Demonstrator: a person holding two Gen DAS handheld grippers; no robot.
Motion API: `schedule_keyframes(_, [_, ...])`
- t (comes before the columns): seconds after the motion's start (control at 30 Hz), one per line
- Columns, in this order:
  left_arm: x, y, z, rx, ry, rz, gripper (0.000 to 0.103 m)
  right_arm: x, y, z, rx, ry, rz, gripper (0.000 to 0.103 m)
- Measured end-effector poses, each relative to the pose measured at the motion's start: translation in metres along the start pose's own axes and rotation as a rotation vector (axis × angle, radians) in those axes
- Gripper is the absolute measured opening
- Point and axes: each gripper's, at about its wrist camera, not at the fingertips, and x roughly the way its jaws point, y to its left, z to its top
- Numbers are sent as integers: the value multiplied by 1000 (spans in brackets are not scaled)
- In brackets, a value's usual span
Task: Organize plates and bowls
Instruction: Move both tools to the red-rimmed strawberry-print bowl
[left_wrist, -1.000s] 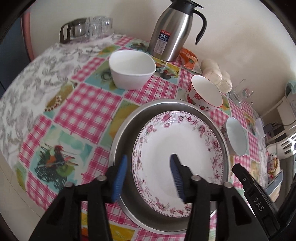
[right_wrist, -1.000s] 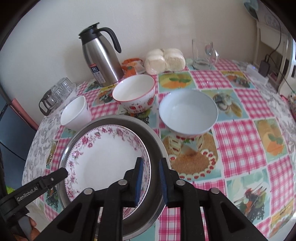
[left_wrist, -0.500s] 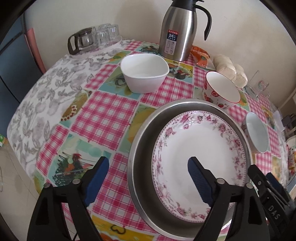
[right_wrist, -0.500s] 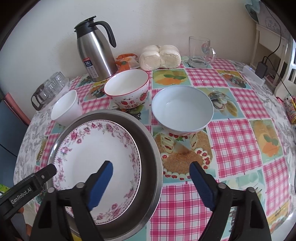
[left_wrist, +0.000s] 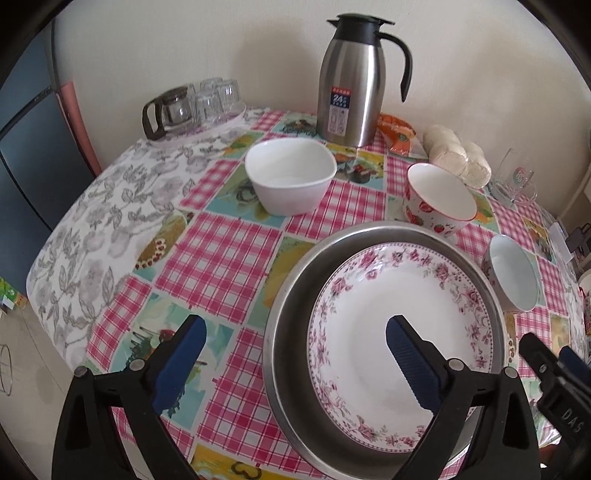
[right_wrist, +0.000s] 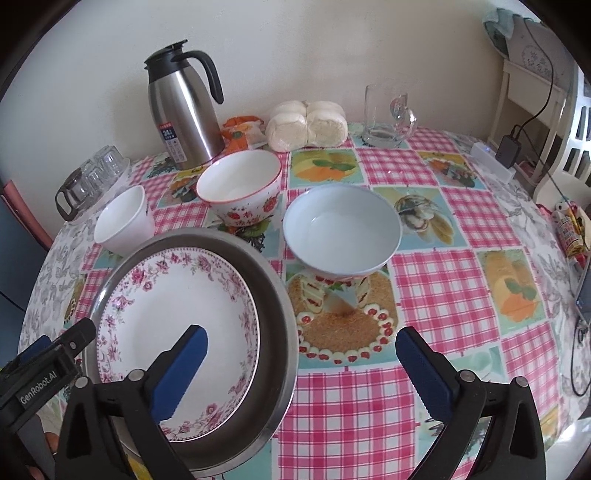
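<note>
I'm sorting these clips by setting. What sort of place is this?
Most likely a home dining corner: a table with a patterned checked cloth, a steel thermos jug against the wall, and a flowered plate lying in a metal basin among bowls.

Three bowls: white (right_wrist: 123, 225), strawberry-patterned (right_wrist: 242, 192), pale blue (right_wrist: 341, 234), one flowered plate (right_wrist: 177, 332), one steel basin (right_wrist: 275, 306), one steel jug (right_wrist: 181, 114), one glass mug (right_wrist: 386, 114), one glass teapot (left_wrist: 170, 110), one packet of buns (right_wrist: 306, 123), two grippers, left (left_wrist: 295, 363), right (right_wrist: 301, 373)

Both wrist views look steeply down, close over table (left_wrist: 229, 254); share floral plate (right_wrist: 177, 317).
</note>
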Motion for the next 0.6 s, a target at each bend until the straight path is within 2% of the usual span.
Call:
schedule_keyframes(0.3, [-22, -23, 10, 41, -137, -52, 99, -31, -6, 16, 14, -147, 13, 103])
schedule_keyframes(0.47, [-22, -35, 24, 2, -185, -108, 99, -30, -12, 25, 18, -163, 0, 103])
schedule_keyframes(0.6, [-11, -47, 31, -23, -166, -146, 99, -21, -22, 29, 43, -155, 13, 103])
